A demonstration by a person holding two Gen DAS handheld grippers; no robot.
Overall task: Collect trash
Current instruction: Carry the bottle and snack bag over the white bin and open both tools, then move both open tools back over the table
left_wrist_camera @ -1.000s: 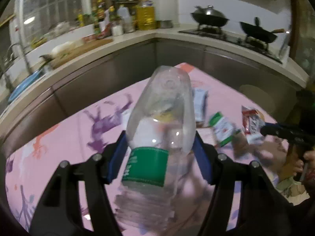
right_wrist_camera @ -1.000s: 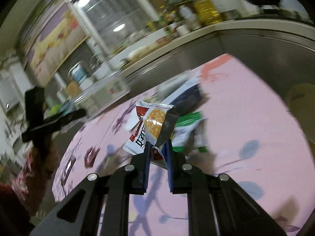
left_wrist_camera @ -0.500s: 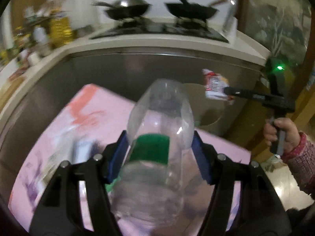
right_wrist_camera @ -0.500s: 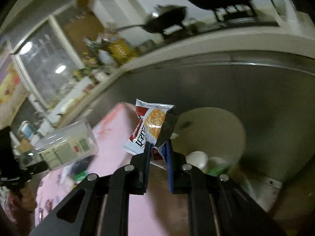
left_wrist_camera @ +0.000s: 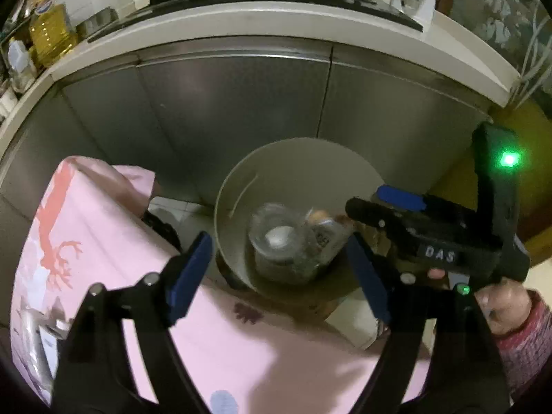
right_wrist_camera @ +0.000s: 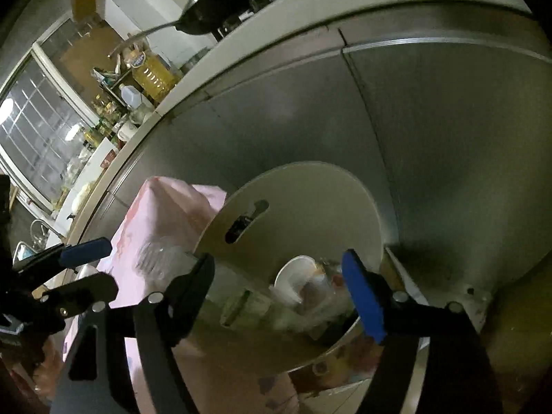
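Clear thin plastic bottle (left_wrist_camera: 283,241) lies in the round beige bin (left_wrist_camera: 227,207): light, crushable; I'd grip mid-body. My left gripper (left_wrist_camera: 276,276) and right gripper (right_wrist_camera: 279,296) are opening, empty

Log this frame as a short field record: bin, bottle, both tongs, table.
bin: round pale trash bin on floor, beside the table edge
bottle: clear plastic bottle inside bin, apart from the blue pads
other contents: white cup, wrappers, blurred
left tongs: over bin, jaws opening, nothing between them
right tongs: over bin, jaws opening, nothing between them
table: pink cloth
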